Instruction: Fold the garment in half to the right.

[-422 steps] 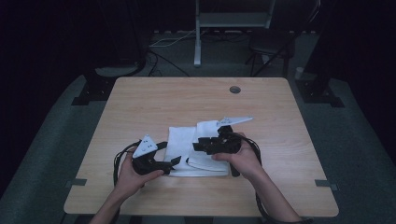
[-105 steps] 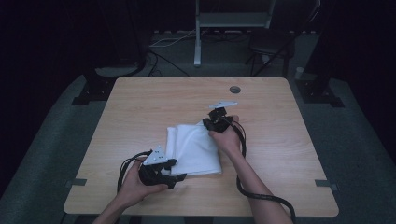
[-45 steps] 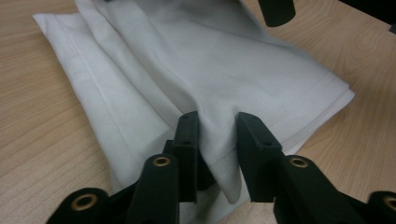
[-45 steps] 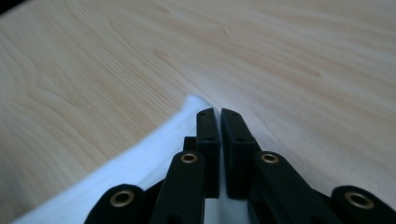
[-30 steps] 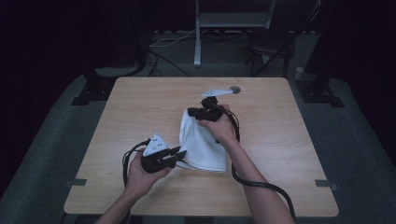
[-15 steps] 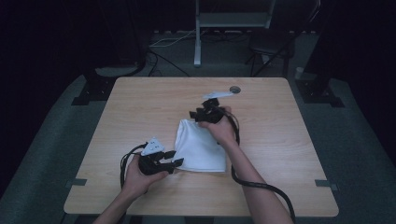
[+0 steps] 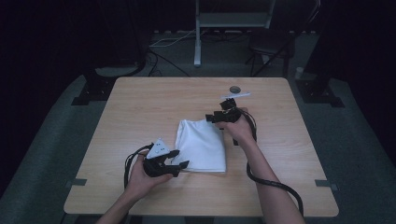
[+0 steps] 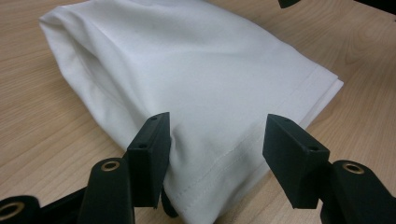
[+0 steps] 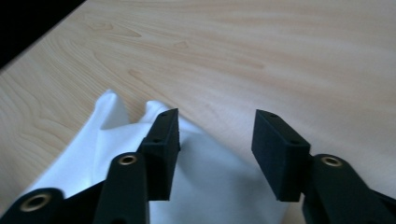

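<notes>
High view, light wood table (image 7: pixel 140 107), dark carpeted floor (image 7: pixel 42 140), folded white cloth (image 7: pixel 201 144).

1. A light wooden rectangular table (image 7: pixel 154 102) with rounded corners stands on dark grey carpet (image 7: pixel 56 140).
2. A small round grey grommet (image 7: pixel 234 88) sits in the tabletop near its far edge.
3. Beyond the table, a pale grey metal stand (image 7: pixel 198 32) rises, with cables (image 7: pixel 168 42) on the floor beside it.
</notes>
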